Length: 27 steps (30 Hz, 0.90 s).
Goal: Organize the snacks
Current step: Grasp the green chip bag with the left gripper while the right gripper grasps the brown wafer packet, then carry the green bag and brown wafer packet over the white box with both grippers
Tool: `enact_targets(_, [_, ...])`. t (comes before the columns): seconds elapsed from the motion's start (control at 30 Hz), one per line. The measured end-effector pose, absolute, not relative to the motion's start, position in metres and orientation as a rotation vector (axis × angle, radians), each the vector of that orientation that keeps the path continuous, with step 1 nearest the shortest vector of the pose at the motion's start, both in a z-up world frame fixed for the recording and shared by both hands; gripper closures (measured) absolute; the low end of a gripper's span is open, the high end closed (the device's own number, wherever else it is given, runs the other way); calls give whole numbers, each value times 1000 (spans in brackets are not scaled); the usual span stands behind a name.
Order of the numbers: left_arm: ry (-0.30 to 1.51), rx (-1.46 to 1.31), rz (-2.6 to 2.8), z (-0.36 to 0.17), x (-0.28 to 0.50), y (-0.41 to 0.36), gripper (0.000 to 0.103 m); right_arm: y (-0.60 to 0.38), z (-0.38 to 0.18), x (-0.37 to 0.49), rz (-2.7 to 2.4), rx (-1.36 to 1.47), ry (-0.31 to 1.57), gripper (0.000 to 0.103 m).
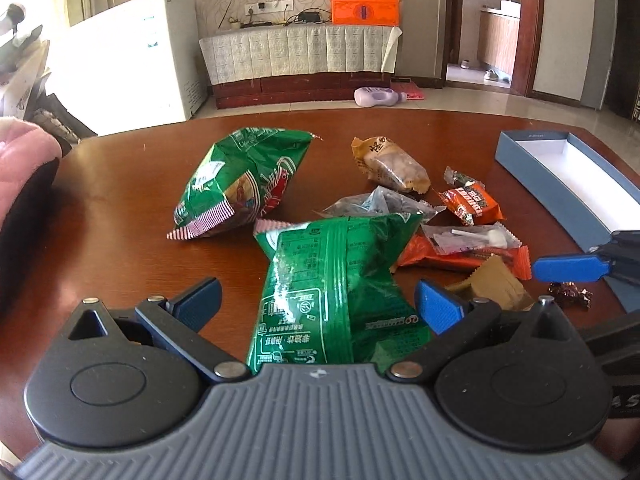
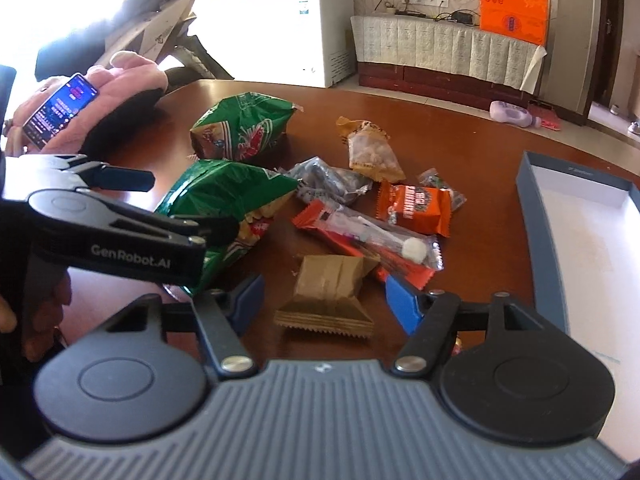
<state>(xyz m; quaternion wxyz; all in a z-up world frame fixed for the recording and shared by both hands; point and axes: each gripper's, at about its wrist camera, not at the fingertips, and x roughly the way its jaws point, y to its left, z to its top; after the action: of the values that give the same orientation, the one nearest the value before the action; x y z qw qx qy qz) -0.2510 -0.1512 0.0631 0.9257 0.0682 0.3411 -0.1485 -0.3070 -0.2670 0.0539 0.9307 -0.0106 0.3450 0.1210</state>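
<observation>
A green snack bag [image 1: 332, 280] lies back side up between the fingers of my open left gripper [image 1: 320, 304], whose pads stand beside its edges without pressing. In the right wrist view, the left gripper [image 2: 180, 204] straddles the same green bag [image 2: 224, 200]. My right gripper [image 2: 326, 304] is open around a flat brown packet [image 2: 328, 288], with a gap on both sides. Only its blue fingers [image 1: 568, 268] show in the left wrist view. A blue box [image 1: 516, 156] with a white inside lies open on the right [image 2: 536, 216].
A second green bag [image 1: 244, 180], a tan packet [image 1: 392, 164], an orange packet [image 1: 472, 204], a silver packet [image 1: 376, 204] and a clear wrapper [image 1: 468, 238] crowd the brown table [image 1: 120, 208]. A pink plush [image 2: 120, 92] and a phone [image 2: 60, 110] sit far left.
</observation>
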Motion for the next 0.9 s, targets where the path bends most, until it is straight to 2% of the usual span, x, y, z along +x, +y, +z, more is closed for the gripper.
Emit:
enact_targets(0.07, [720, 132, -306, 59, -248, -153, 0, -262, 50, -302, 258, -37, 724, 41])
enact_targets(0.27, [752, 104, -300, 52, -241, -151, 0, -251, 44, -293, 266, -85, 741, 46])
enact_targets(0.3, [757, 98, -303, 52, -241, -151, 2, -251, 43, -291, 264, -92, 747, 56])
enact_targets(0.33, [759, 90, -318, 51, -240, -151, 13, -250, 42, -289, 266, -94, 756, 58])
enact_targets(0.37, [761, 84, -331, 52, -241, -151, 18, -251, 42, -289, 266, -91, 754, 58])
enact_targets(0.57, [757, 111, -349, 52, -243, -156, 29, -251, 44, -291, 274, -88, 761, 60])
enact_targets(0.9, [737, 113, -371, 58, -248, -155, 35, -252, 50, -303, 287, -108, 755, 63])
